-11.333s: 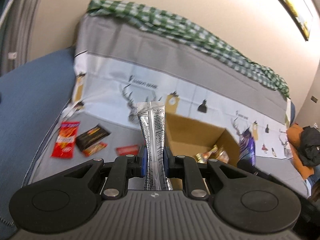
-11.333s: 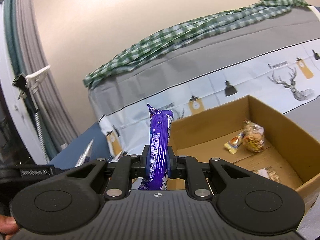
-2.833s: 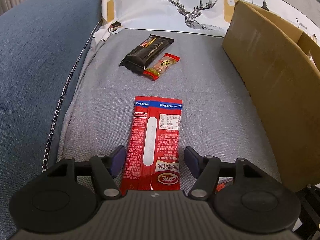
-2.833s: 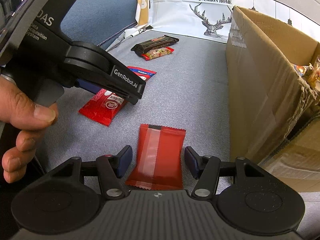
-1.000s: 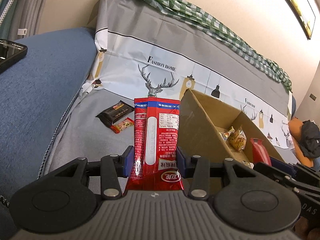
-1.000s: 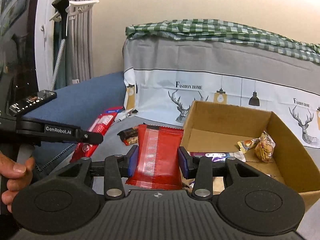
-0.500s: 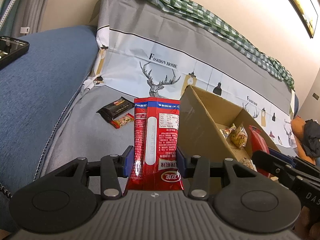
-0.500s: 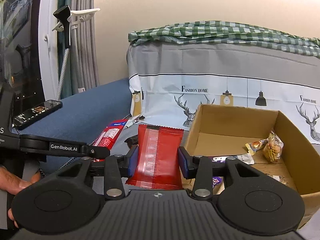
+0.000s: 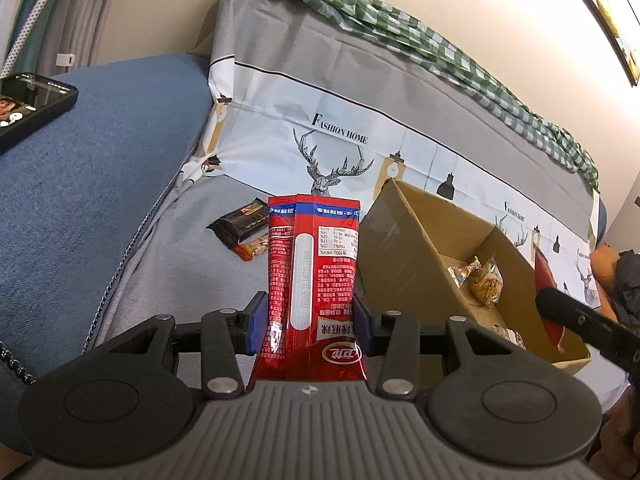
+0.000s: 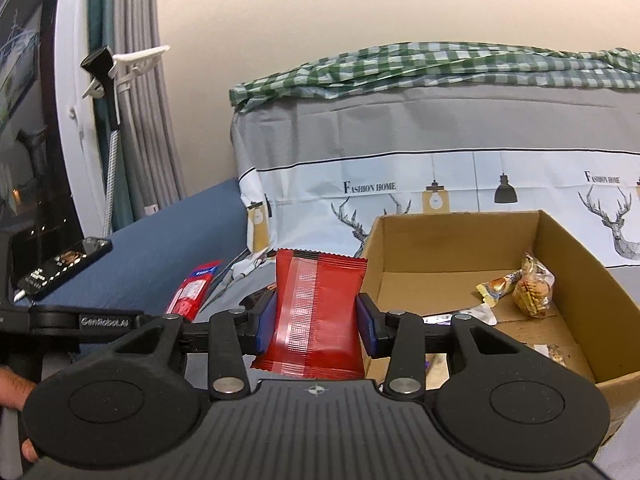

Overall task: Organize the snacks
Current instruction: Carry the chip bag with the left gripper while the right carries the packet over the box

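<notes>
In the left wrist view, the left gripper (image 9: pixel 309 316) is clamping a long red packet (image 9: pixel 314 280), its long axis standing upright between the jaws; the cardboard box (image 9: pixel 404 248) is lying ahead and to the right, while a black bar (image 9: pixel 240 222) is lying on the grey cover to the left. In the right wrist view, the right gripper (image 10: pixel 316 322) is squeezing a shorter red pouch (image 10: pixel 316 312), also upright, and the box (image 10: pixel 448 240) is opening just ahead-right, nearer to this gripper.
</notes>
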{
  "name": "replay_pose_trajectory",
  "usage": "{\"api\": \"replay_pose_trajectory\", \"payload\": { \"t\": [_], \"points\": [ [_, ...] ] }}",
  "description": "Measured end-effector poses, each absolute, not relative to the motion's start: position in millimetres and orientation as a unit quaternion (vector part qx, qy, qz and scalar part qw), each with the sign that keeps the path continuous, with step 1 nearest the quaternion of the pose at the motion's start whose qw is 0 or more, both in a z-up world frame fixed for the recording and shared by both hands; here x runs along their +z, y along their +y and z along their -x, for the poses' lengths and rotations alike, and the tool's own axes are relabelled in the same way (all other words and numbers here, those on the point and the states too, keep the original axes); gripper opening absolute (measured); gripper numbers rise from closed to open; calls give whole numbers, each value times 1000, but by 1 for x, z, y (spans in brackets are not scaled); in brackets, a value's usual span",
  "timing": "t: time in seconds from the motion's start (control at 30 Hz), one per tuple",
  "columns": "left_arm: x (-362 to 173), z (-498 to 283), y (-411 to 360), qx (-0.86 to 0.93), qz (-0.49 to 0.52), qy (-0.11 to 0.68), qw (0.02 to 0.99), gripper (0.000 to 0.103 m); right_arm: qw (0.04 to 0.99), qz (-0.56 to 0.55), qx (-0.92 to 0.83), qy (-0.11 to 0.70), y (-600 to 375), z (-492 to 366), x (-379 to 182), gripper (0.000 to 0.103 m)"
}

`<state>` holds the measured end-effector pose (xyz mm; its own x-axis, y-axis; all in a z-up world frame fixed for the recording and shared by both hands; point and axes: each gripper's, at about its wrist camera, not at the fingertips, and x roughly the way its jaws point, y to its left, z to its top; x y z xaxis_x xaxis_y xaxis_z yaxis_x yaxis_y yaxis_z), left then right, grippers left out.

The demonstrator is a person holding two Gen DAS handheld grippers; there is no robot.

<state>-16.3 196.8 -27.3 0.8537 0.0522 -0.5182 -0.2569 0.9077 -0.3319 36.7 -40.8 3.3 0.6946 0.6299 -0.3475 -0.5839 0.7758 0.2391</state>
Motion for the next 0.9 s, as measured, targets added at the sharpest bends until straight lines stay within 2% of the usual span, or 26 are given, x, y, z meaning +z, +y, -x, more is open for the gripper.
{"api": "replay_pose_trajectory", "payload": {
  "t": [0.47, 0.9],
  "points": [
    [-11, 10, 178, 94, 171, 274, 942, 49, 928, -81, 309, 191, -57, -50, 7, 44],
    [25, -4, 158, 79, 158, 247, 953, 49, 934, -109, 281, 189, -68, -71, 3, 44]
  ]
}}
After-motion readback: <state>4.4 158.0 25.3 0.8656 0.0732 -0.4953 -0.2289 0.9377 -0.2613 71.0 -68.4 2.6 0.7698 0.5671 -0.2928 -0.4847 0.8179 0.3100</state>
